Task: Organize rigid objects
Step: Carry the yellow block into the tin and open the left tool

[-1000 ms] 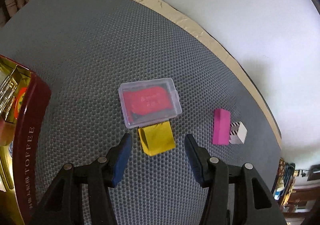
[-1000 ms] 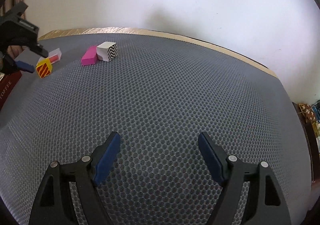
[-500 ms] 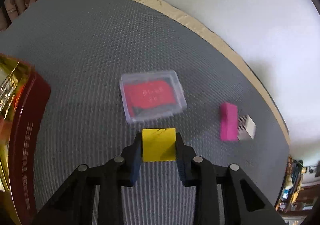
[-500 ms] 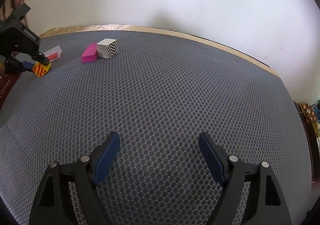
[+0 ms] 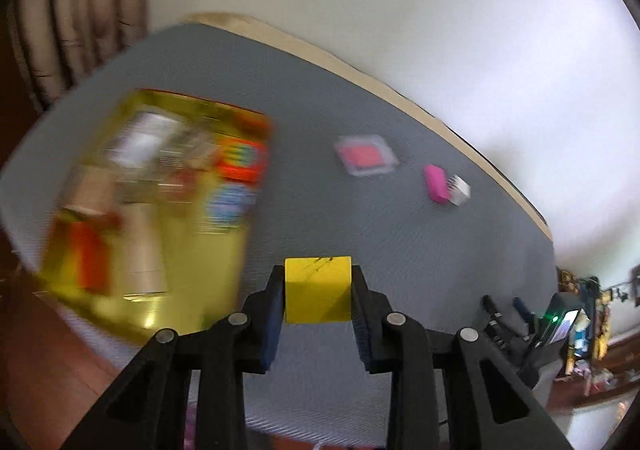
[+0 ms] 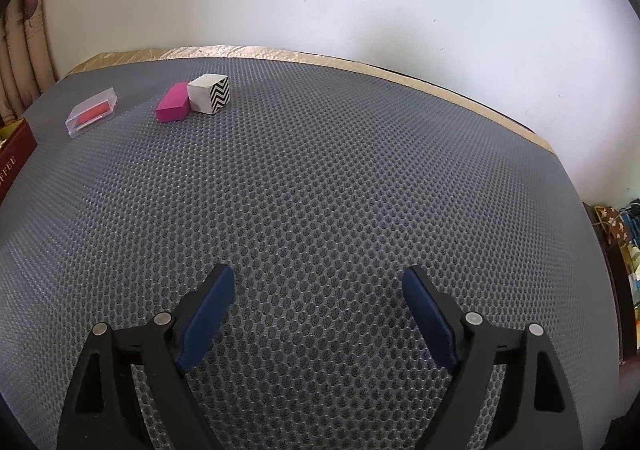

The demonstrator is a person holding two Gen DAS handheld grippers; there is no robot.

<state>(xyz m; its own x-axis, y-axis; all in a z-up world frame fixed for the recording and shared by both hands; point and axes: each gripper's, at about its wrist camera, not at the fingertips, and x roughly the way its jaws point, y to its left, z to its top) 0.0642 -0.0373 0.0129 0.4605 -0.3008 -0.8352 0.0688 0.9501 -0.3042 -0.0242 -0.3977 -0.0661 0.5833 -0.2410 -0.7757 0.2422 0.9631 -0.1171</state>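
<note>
The left gripper (image 5: 318,296) clamped a yellow block (image 5: 318,295) squarely between its blue pads, held above the grey mat (image 6: 320,190) beside a gold tin (image 5: 160,210), blurred and already holding several items. The right gripper (image 6: 318,314) hovered wide apart and empty over bare mat. A clear case (image 6: 92,112), a pink block (image 6: 173,102) and a zigzag cube (image 6: 209,93) lay near the far edge. A clean drop likely required centring the block over the tin's open space and lowering before release.
</note>
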